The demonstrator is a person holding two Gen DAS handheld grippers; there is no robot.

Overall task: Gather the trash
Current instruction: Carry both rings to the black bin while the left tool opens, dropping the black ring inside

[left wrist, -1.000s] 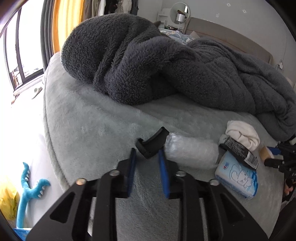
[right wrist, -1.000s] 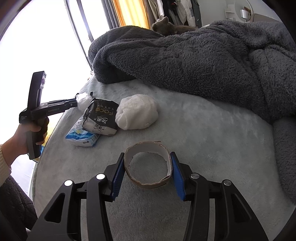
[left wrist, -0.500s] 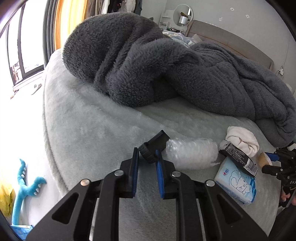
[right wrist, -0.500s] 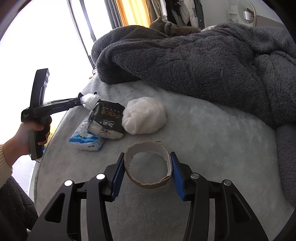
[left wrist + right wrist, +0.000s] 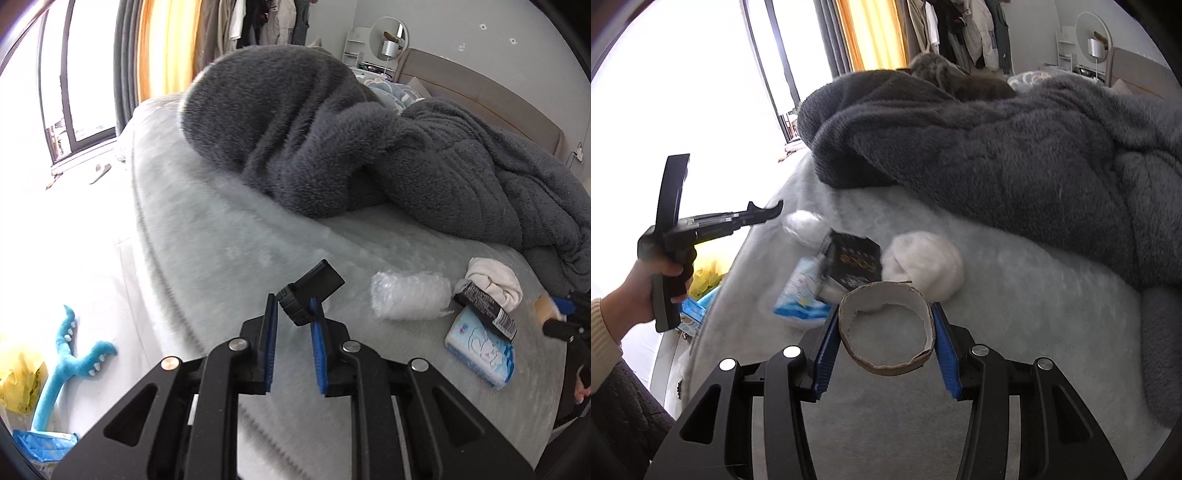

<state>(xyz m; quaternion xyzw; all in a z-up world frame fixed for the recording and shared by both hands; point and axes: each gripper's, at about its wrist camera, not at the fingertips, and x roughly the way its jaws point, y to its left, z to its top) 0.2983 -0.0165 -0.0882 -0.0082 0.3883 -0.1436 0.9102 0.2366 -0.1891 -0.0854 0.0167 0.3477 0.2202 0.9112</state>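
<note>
We see the left hand-held gripper (image 5: 293,321) clamped narrowly on a small black plastic piece (image 5: 310,297), lifted clear of the pale grey bed (image 5: 229,240). Our right hand-held gripper (image 5: 884,334) is closed halfway on a cardboard tape ring (image 5: 886,328), its blue pads pressing the ring's two sides; the ring is hollow and we see only bed cover through it.

The other trash lies in a cluster on the bed: a bubble-wrap roll (image 5: 410,299), just beside it a black packet (image 5: 485,308) resting on a blue-and-white tissue pack (image 5: 480,350), and a white crumpled wad (image 5: 493,282) touching the packet. Behind them is a heap of dark grey fleece blanket (image 5: 332,147).

On the floor beside the bed we see a blue plush toy (image 5: 70,365) and something yellow (image 5: 16,380); whether it is a bag we cannot tell.
</note>
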